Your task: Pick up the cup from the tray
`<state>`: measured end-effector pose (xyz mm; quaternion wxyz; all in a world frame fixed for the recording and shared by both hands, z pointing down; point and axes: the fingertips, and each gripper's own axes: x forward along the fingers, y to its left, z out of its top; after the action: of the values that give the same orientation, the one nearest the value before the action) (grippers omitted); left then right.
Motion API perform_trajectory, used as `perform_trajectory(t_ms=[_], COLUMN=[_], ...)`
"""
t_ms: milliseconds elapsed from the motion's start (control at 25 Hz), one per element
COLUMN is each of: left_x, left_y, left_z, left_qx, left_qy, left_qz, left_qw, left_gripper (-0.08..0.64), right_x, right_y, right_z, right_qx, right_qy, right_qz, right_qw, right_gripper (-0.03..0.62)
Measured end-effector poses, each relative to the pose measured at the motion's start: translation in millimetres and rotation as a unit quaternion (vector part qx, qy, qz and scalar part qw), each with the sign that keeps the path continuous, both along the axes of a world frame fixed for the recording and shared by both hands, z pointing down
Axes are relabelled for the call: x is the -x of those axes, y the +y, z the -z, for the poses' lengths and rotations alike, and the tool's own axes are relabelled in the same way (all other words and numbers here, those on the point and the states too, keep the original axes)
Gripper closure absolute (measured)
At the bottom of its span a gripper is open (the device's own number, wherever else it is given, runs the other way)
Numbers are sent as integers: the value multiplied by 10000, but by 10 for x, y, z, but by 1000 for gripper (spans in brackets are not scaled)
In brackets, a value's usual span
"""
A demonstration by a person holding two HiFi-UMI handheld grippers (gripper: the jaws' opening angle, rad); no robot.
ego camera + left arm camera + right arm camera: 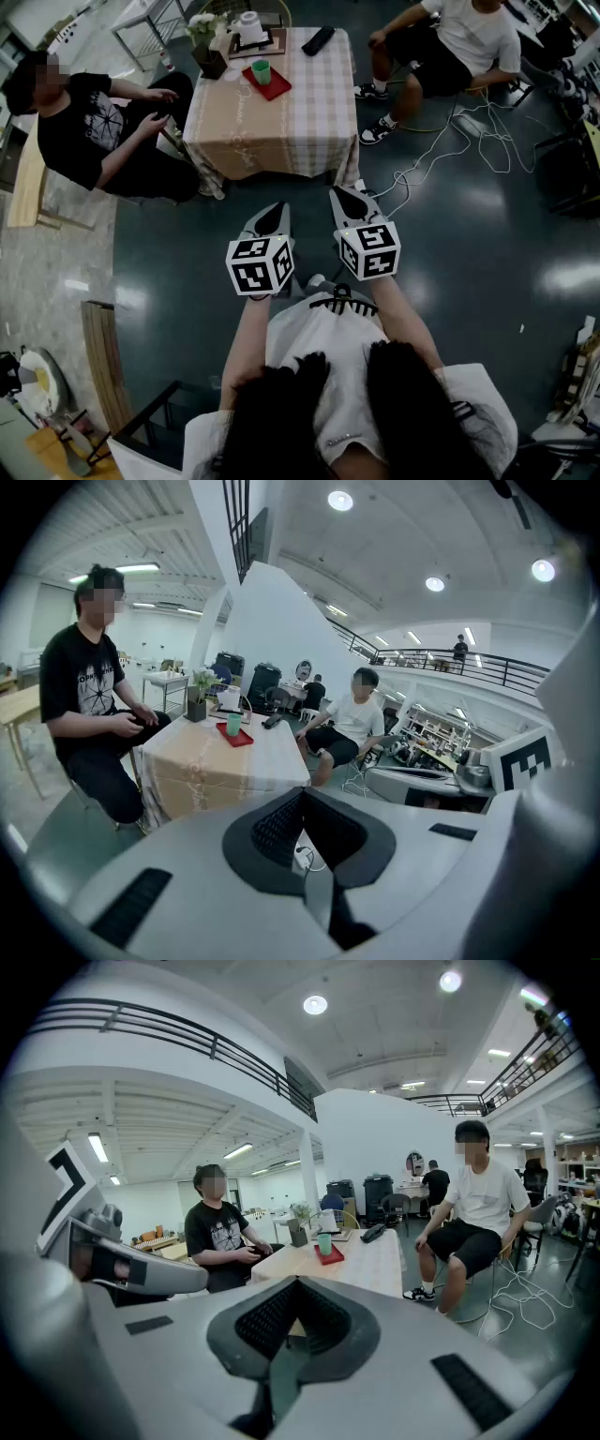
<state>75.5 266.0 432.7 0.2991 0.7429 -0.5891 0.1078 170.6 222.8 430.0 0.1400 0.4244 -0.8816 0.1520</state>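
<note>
A green cup point(261, 70) stands on a small red tray point(272, 86) near the far left of a table with a checked cloth point(300, 112). My left gripper point(274, 214) and right gripper point(350, 197) hang side by side over the dark floor, well short of the table's near edge. Both are shut with nothing between their jaws. From the left gripper point(302, 795) the cup point(233, 724) and tray point(236, 737) show far ahead, up and to the left. From the right gripper point(298, 1284) the cup point(324, 1243) and tray point(330, 1255) lie straight ahead.
One person point(89, 131) sits at the table's left, another point(450, 47) at its right. A plant pot point(208, 52), a white jug point(249, 28) and a black remote point(318, 39) share the tabletop. White cables point(450, 150) trail over the floor to the right.
</note>
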Motion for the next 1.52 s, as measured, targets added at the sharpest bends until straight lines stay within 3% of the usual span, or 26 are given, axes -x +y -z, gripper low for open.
perform_trajectory(t_ms=[400, 640, 680, 760, 840, 1120, 1520], left_x=[-43, -2, 8, 47, 99, 347, 817], left_y=[-4, -59, -80, -143, -229, -612, -1587], left_z=[-38, -79, -94, -132, -180, -291, -317], left_qx=[18, 44, 53, 76, 111, 244, 268], left_qy=[32, 103, 119, 149, 177, 312, 349], left_qz=[-79, -61, -57, -35, -4, 182, 49], left_qw=[10000, 9999, 9999, 9999, 9998, 9990, 9990], left_gripper=[552, 552, 552, 552, 552, 552, 552], right_x=[-55, -20, 0, 57, 109, 277, 731], right_y=[-7, -74, -90, -138, -205, -527, -1519], right_z=[-19, -62, -69, -84, -104, -158, -127], right_qx=[-13, 109, 133, 155, 146, 127, 138], right_qy=[58, -297, -345, -372, -317, -138, -58], right_qz=[-123, -55, 13, 150, 260, 569, 552], right_qw=[9999, 9995, 9993, 9991, 9991, 9982, 9984], right_gripper=[583, 574, 535, 361, 303, 243, 239])
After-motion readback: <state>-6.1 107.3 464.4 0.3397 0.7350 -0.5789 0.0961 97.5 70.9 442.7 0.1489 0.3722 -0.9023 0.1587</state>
